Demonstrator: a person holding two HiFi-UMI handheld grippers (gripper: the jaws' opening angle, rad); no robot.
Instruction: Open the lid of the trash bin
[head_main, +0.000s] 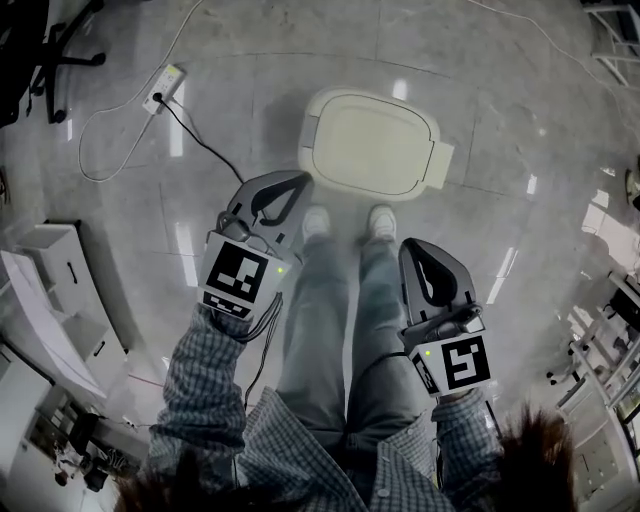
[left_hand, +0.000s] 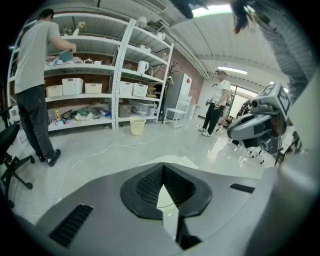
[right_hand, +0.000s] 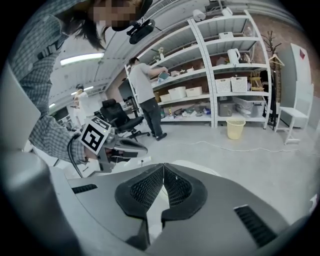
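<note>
Head view looked down on the trash bin (head_main: 318, 110), a pale plastic tub with rounded corners that stood on the glossy grey floor (head_main: 500, 90) just ahead of the person's shoes (head_main: 381, 222). Its lid (head_main: 368, 142) lay flat and closed, smooth and faintly domed inside a raised border, with a squarish tab (head_main: 441, 160) jutting from the bin's right edge. The left gripper (head_main: 297, 185) hung just short of the bin's near left corner, its ribbed black pads (left_hand: 147, 185) pressed tip to tip on nothing. The right gripper (head_main: 412, 247) was held farther back from the bin, beside the right shoe, jaws likewise together and empty. Well apart from the bin, by the metal shelves (right_hand: 215, 75), stood a yellow slatted waste basket (right_hand: 235, 128); what it held could not be made out. White mesh baskets (right_hand: 231, 84) sat on one shelf. Left of the bin lay a white power strip (head_main: 163, 88) with its cord.
</note>
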